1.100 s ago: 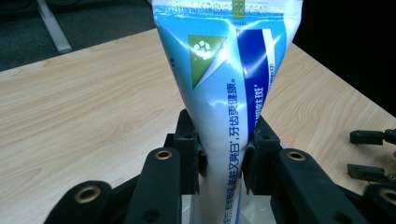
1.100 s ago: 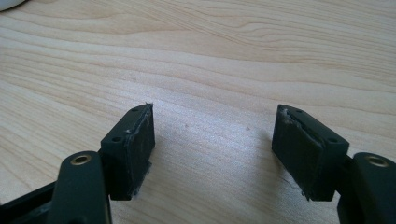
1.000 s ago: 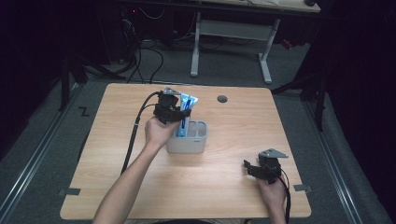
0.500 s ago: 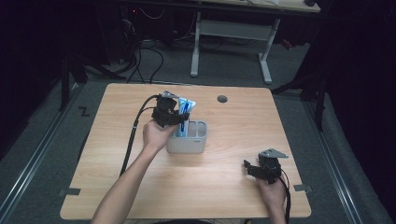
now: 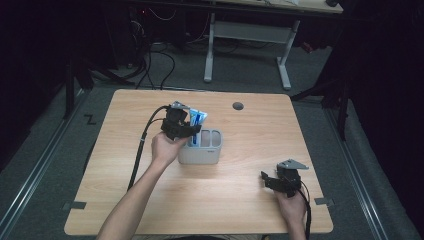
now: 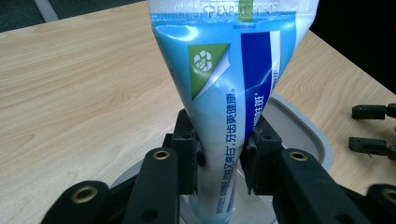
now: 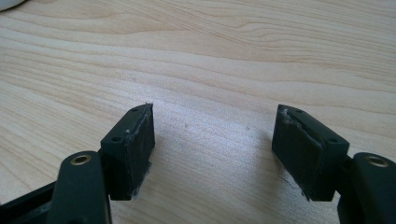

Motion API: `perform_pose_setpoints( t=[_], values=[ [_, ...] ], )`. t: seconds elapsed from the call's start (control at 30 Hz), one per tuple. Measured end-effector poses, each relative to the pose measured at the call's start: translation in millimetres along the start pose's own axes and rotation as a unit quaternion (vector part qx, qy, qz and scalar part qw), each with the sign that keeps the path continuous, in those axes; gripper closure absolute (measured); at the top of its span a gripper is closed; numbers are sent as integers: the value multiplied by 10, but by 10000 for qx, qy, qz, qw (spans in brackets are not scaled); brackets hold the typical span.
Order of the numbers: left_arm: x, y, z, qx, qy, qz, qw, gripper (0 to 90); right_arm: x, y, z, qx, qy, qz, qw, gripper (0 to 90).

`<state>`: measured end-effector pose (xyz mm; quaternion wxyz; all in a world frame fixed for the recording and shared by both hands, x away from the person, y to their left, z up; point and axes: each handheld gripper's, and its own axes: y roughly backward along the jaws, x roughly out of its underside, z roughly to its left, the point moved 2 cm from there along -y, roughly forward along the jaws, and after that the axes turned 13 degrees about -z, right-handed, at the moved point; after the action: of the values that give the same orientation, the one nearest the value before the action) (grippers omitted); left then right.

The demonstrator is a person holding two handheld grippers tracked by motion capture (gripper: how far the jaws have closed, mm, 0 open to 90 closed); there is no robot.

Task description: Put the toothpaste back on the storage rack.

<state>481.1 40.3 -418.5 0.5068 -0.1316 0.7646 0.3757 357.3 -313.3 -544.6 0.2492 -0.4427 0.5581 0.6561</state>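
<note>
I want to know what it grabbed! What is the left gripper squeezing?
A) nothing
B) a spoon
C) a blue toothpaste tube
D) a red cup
C: in the left gripper view the left gripper presses both pads on the blue tube, which stands in the grey holder.

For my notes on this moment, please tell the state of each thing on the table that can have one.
Toothpaste tube: upright, lower end in the holder, gripped.
Grey holder: upright on the table.
Left tongs: shut on the tube.
Right tongs: open, nothing between, low over the table.
</note>
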Motion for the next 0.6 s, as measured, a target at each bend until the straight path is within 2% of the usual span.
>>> perform_pose_setpoints(
  t=[0.2,0.43,0.6],
  values=[
    [37,19,30,0,68,-29,10000,694,0,0,-1,-2,7,-3,10000,299],
    [96,68,76,-56,202,-232,9995,673,0,0,0,2,-1,0,10000,299],
    [115,87,79,-106,186,-278,9994,628,0,0,0,1,-1,0,10000,299]
  ],
)
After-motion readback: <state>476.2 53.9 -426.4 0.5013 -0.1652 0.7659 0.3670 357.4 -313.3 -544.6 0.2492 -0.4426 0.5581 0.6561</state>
